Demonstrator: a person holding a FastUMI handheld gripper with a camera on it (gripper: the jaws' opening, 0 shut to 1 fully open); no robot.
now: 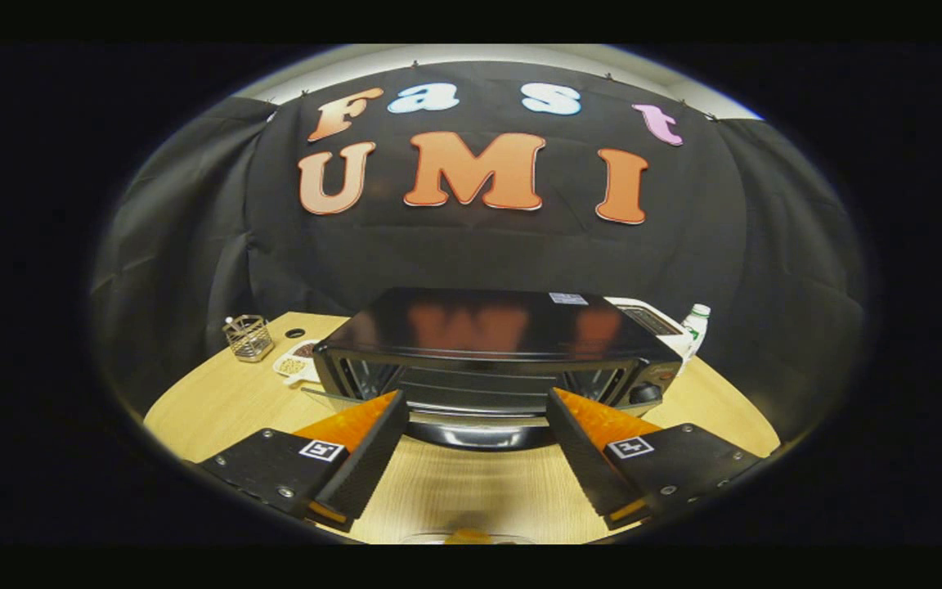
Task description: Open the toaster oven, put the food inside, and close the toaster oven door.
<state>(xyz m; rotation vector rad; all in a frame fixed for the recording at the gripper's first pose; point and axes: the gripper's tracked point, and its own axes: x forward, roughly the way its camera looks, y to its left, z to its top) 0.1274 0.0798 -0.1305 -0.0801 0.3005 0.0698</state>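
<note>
A black toaster oven [487,323] stands on the wooden table [217,405] just ahead of my fingers. Its door [479,432] hangs down and open toward me, and wire racks show inside the cavity. My gripper [475,395] is open, its fingertips spread wide in front of the oven mouth, one on each side of the lowered door, with nothing between them. Close below the gripper lies a blurred orange piece of food [469,537] on what looks like a clear dish.
Left of the oven are a small wire basket [248,337] and a white plate [293,365] with snacks. Behind its right side stand a white appliance [649,317] and a plastic bottle [695,324]. The oven's knobs [647,391] are at its right front.
</note>
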